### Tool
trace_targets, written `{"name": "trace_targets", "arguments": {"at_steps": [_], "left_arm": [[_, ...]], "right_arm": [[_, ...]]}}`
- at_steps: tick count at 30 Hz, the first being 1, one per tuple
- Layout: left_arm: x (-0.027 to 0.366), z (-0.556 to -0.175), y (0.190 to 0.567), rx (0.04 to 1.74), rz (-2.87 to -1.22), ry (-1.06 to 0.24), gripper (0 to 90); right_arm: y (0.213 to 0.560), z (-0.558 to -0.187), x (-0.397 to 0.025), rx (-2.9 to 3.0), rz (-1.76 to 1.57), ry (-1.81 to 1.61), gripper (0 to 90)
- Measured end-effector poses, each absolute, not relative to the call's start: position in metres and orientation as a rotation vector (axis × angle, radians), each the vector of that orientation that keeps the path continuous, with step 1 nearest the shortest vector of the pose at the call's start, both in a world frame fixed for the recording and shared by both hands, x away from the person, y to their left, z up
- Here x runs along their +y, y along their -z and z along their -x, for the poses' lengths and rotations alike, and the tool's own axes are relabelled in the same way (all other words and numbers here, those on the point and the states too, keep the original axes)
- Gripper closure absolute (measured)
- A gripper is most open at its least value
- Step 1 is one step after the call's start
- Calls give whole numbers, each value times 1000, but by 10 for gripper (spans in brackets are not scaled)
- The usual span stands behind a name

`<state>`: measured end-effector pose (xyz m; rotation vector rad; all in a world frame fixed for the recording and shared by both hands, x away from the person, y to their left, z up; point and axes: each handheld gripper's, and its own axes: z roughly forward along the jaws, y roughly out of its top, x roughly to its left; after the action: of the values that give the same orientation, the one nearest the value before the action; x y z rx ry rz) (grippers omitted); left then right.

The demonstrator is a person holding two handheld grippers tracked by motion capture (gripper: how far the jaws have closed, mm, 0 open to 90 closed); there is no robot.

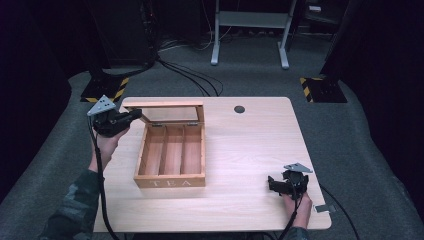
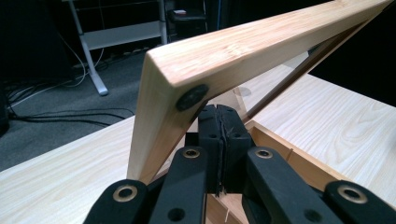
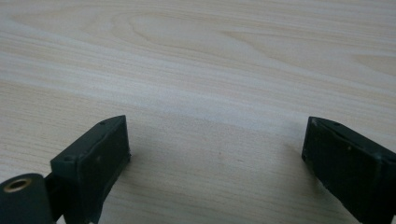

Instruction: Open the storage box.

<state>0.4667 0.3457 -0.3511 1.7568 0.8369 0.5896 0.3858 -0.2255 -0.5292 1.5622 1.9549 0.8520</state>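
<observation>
A wooden tea box (image 1: 170, 181) marked TEA stands left of the table's middle, with three bare compartments. Its glass-paned lid (image 1: 162, 104) stands raised at the back. My left gripper (image 1: 134, 114) is at the lid's left corner. In the left gripper view its jaws (image 2: 219, 112) are shut against each other, tips tucked under the lid's wooden frame (image 2: 261, 46) and touching it beside a black bumper dot (image 2: 192, 96). My right gripper (image 1: 272, 184) rests low near the front right of the table (image 1: 250, 145); its jaws (image 3: 215, 144) stand open over bare wood.
A small black round hole (image 1: 239, 109) sits near the table's far edge. Beyond the table, on grey carpet, are cables (image 1: 195, 80), a metal frame's legs (image 1: 250, 20) and two yellow-black striped bases (image 1: 107, 90) (image 1: 320, 87).
</observation>
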Motion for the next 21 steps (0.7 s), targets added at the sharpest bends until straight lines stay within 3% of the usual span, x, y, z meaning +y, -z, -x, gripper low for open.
{"name": "trace_targets", "arguments": {"at_steps": [21], "left_arm": [[344,-461,358,836,-1764,-592,887]], "right_arm": [[529,-386,-226,1953,-1557,-853,71]]}}
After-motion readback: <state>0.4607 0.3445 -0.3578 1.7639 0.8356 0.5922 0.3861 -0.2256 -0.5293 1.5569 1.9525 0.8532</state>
